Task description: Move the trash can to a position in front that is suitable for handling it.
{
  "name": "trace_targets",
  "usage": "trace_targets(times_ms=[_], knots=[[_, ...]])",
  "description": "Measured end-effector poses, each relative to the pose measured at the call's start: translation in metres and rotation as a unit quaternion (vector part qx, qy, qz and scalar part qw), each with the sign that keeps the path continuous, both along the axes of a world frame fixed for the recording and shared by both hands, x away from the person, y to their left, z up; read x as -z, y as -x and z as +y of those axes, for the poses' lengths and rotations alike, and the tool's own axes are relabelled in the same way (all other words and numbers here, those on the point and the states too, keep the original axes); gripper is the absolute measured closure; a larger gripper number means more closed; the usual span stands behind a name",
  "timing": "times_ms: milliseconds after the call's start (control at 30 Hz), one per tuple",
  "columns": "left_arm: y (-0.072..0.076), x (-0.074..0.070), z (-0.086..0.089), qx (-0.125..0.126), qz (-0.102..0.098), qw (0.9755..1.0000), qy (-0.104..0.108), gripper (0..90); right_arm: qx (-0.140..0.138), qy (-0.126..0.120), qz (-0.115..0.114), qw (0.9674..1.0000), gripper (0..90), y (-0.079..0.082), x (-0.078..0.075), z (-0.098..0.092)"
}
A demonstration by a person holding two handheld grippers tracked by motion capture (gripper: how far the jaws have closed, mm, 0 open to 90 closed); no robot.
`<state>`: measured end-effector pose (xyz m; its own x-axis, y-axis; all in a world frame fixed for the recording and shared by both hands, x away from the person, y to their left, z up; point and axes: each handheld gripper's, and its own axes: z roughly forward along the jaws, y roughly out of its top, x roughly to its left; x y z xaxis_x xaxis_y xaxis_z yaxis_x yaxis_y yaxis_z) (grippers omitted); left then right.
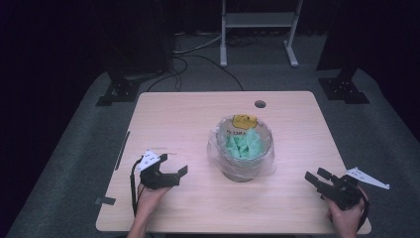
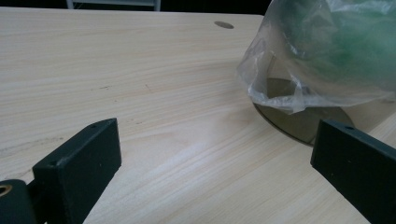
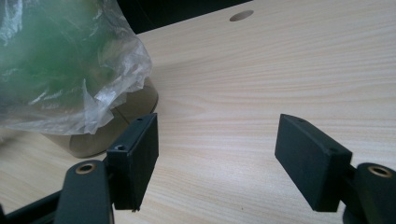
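A round brown bin (image 1: 242, 171) lined with a clear plastic bag (image 1: 216, 151) stands in the middle of the table. Green crumpled material (image 1: 242, 144) fills it, and a yellow item (image 1: 244, 121) lies at its far rim. My left gripper (image 1: 174, 165) rests low on the table to the bin's left, open, nothing between its jaws. In the left gripper view the bag (image 2: 299, 70) and bin base (image 2: 299, 122) lie ahead to the right. My right gripper (image 1: 315, 176) sits at the right front, open and empty. In the right gripper view the bag (image 3: 70, 60) hangs over the bin (image 3: 121, 119) at upper left.
The light wooden table (image 1: 188, 119) has a round cable hole (image 1: 260, 104) near its far edge and a dark strip (image 1: 122, 148) along its left side. A white stand (image 1: 257, 29) and dark equipment legs (image 1: 119, 89) lie on the grey carpet beyond.
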<state>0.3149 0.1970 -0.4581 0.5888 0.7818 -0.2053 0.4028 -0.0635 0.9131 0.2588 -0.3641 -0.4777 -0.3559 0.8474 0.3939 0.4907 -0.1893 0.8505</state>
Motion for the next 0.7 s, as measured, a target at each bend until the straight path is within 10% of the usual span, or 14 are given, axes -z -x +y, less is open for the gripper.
trace_targets(times_ms=[700], knots=[[0.002,0.0,-0.003,0.012,0.006,0.9999,0.007,0.5,-0.031,0.007,-0.005,0.9995,29.1,-0.001,-0.003,0.018]])
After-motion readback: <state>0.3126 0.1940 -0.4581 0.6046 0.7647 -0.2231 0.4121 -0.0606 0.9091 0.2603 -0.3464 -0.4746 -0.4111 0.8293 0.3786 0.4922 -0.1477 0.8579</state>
